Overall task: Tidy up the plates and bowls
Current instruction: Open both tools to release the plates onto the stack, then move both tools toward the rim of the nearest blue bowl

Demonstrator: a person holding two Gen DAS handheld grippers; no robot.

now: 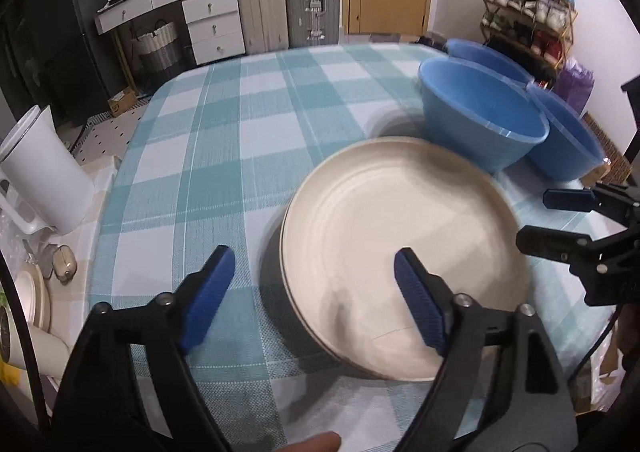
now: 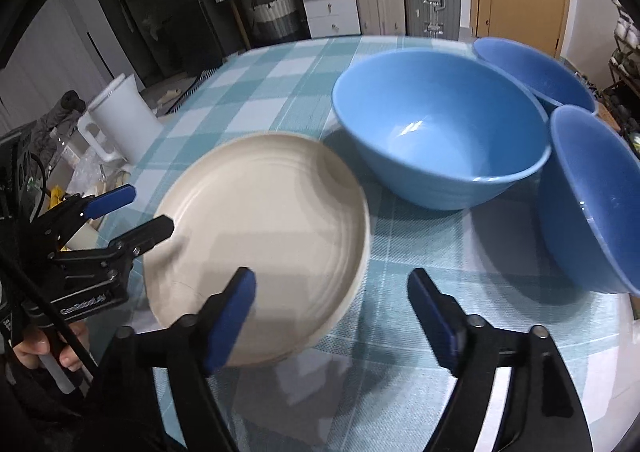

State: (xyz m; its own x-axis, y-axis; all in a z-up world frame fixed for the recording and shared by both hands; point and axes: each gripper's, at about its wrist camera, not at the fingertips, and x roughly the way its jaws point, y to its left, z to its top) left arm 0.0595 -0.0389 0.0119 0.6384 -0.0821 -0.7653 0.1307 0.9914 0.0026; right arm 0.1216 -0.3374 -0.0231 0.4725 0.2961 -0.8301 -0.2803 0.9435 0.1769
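A cream plate (image 1: 400,244) (image 2: 260,228) lies on the checked tablecloth, and a second rim shows under its left edge. Three blue bowls stand behind it: a large one (image 2: 436,124), one at the back (image 2: 532,72) and one on the right (image 2: 592,196). My left gripper (image 1: 316,292) is open and straddles the plate's left rim, one finger over the cloth and the other over the plate. My right gripper (image 2: 336,316) is open and straddles the plate's right rim without pressing on it. Each gripper also shows in the other view, the right gripper (image 1: 534,219) and the left gripper (image 2: 151,210).
A white jug (image 1: 40,172) (image 2: 120,120) stands off the table's left edge, with cream dishes (image 1: 32,300) below it. Suitcases (image 1: 288,0), a drawer unit (image 1: 212,24) and a shoe rack (image 1: 528,16) line the far wall. A hand (image 2: 40,348) holds the left gripper's handle.
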